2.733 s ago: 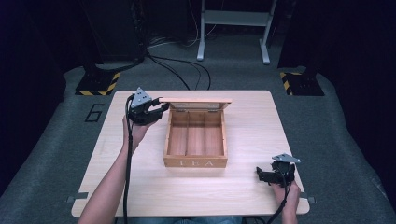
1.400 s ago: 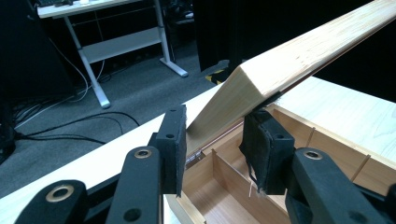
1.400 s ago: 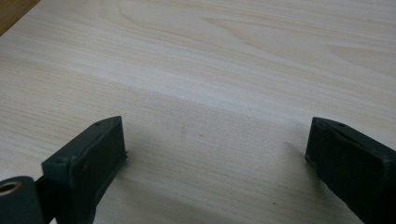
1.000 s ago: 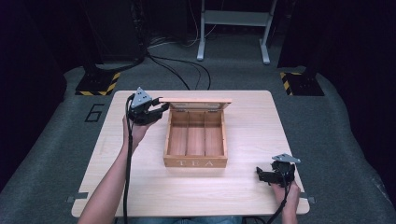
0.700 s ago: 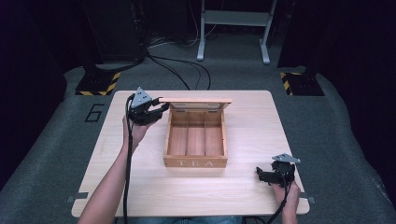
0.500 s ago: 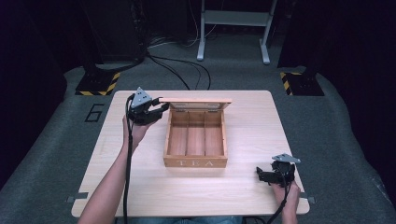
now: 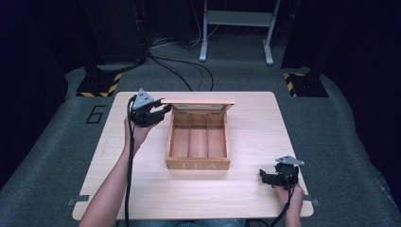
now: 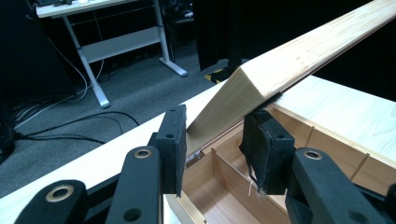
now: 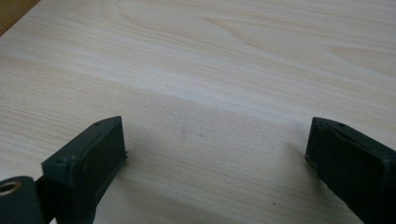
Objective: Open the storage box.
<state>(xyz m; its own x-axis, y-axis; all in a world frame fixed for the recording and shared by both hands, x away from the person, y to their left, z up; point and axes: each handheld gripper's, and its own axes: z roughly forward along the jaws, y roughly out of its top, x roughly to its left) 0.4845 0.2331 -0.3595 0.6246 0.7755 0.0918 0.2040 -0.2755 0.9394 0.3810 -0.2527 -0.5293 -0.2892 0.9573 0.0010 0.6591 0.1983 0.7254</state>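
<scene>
Nothing has shifted since the earlier frames: both hands and the box lid sit where they were.

In the high view, the tea box [image 7: 198, 142] stands near the middle of the table [image 7: 255, 118], a shallow square case of light wood with "TEA" lettered on its front wall and two thin dividers making three long compartments. Its lid [image 7: 198, 102] is raised at the far edge, hinged along the back. The left gripper [image 7: 158, 109] meets the lid's left corner. The right gripper [image 7: 269, 178] rests low near the table's front right corner, well apart from the box. Bare pale tabletop lies open on all sides of the box, widest to the right.

In the left gripper view, the lid [image 8: 299, 60] is a thick plank of pale, finely grained wood with squared edges, tilted up and away. The black padded jaws are clenched on its corner, one pad on each face. Below them the box interior [image 8: 224, 186] shows smooth wood walls and a divider.

In the right gripper view, the jaws stand released and wide over smooth, grained table [image 9: 210, 70], nothing between them.
</scene>
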